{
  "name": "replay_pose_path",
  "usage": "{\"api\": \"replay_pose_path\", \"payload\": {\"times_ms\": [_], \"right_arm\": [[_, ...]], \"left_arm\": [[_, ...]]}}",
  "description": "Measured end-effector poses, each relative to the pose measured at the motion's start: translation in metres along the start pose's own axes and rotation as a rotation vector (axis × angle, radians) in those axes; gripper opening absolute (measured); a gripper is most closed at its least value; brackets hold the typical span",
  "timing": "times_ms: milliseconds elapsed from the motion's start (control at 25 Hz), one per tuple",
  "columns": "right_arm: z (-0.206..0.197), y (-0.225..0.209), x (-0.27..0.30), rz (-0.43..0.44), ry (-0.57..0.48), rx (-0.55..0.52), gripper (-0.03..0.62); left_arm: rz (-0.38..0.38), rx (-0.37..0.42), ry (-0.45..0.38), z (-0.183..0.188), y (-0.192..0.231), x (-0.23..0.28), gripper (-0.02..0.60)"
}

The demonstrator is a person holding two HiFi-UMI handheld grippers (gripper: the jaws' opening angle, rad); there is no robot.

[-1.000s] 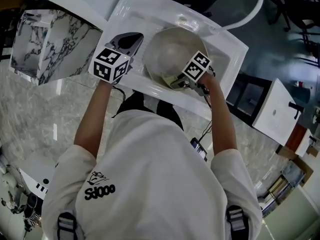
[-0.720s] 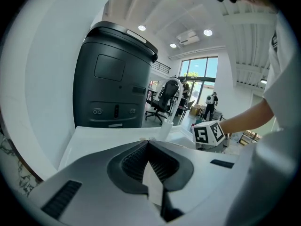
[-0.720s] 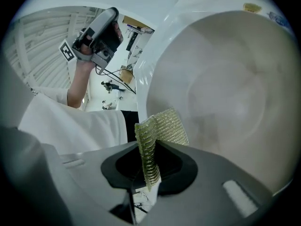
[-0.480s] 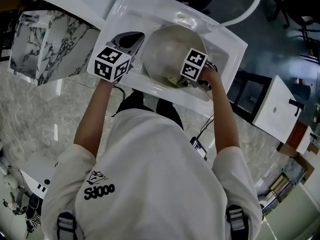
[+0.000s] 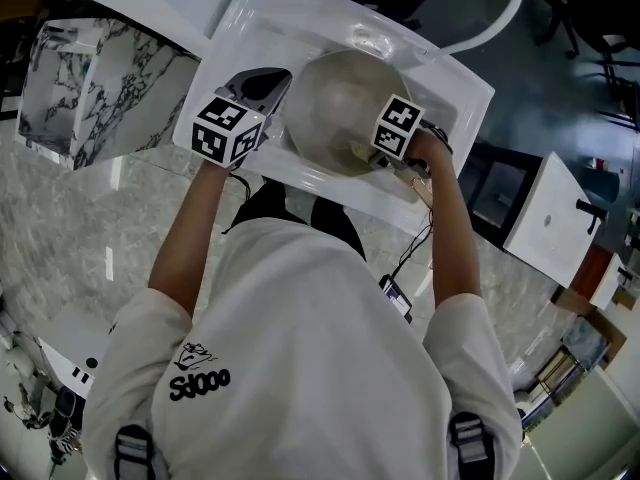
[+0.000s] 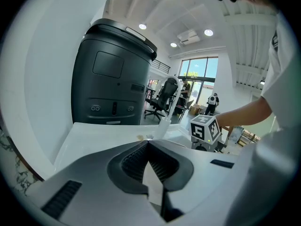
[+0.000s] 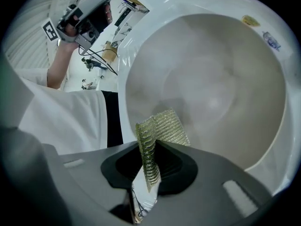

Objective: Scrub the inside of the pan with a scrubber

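A round grey pan (image 5: 335, 103) sits in the white sink (image 5: 300, 18). In the right gripper view its pale inside (image 7: 211, 88) fills the frame. My right gripper (image 5: 366, 158) reaches into the pan at its near wall, shut on a yellow-green mesh scrubber (image 7: 162, 126) whose free end lies against the pan's wall. The scrubber (image 5: 357, 154) shows only as a small patch in the head view. My left gripper (image 5: 268, 80) hovers over the sink's left rim beside the pan, with its jaws (image 6: 148, 142) together and nothing seen between them.
A curved white faucet (image 5: 500, 13) rises behind the sink. A marble-patterned block (image 5: 100, 88) stands to the left. In the left gripper view, a tall dark bin (image 6: 113, 79) stands beyond the white counter. The person's torso fills the near side.
My right gripper with the scrubber has shifted slightly left, then back right along the pan's near wall. The left gripper has barely moved.
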State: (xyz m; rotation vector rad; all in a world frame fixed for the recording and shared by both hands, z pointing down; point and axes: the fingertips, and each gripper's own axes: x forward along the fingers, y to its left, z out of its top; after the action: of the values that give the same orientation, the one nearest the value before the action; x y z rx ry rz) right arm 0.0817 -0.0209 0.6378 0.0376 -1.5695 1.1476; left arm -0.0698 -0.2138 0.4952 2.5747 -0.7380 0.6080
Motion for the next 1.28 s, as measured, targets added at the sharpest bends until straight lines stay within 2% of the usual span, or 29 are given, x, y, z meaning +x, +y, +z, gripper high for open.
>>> {"api": "replay_pose_path", "payload": {"times_ms": [160, 440, 720, 1280], "right_arm": [[-0.004, -0.012, -0.002, -0.07, 0.01, 0.017, 0.077], [-0.009, -0.032, -0.007, -0.194, 0.087, 0.005, 0.077], [-0.002, -0.063, -0.012, -0.314, 0.057, 0.046, 0.078], [0.022, -0.116, -0.024, -0.498, -0.007, 0.089, 0.078]], "left_arm": [[-0.003, -0.004, 0.002, -0.001, -0.002, 0.002, 0.005], [-0.002, -0.009, 0.005, -0.003, -0.001, 0.001, 0.005], [0.007, -0.015, 0.01, -0.006, 0.003, -0.001, 0.005], [0.013, -0.029, 0.034, -0.015, 0.006, -0.002, 0.005]]}}
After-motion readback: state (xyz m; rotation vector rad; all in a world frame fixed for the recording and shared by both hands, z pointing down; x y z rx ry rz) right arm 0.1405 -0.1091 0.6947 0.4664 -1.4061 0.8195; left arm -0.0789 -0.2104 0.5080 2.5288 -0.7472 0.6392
